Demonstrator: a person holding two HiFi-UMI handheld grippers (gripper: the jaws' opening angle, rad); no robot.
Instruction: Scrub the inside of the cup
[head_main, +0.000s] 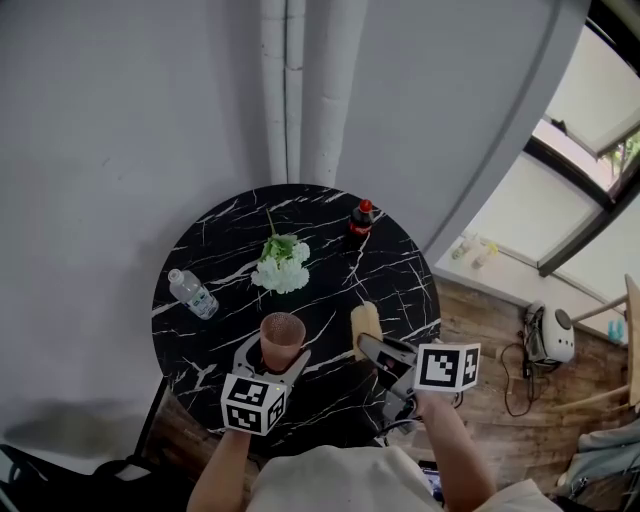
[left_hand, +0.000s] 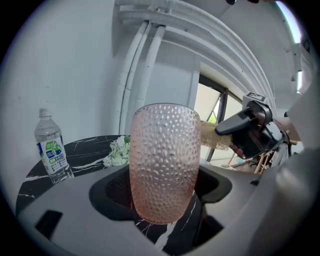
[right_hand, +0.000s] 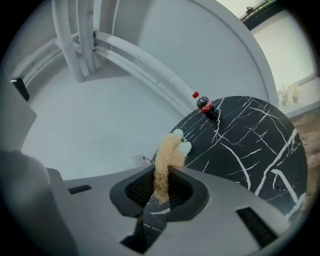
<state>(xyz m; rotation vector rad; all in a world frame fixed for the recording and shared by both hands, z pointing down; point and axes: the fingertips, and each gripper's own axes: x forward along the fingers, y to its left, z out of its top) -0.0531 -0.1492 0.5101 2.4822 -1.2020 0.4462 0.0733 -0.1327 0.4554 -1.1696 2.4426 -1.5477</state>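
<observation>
Pink, dimpled, translucent cup is standing upright between the jaws of the left claw, which is pinching its lower half above the near part of the round black marble-patterned desk. Right claw is squeezing the base of a tan, fibrous, finger-shaped scrubber, with its jaws nearly together on it. Scrubber is lying to the cup's right, near but apart, with its long axis running along the claw and away from the person, while the cup's mouth is facing upward. The coming move is therefore probably calling for the right claw to travel leftward above the rim and tip the scrubber down into the opening.
</observation>
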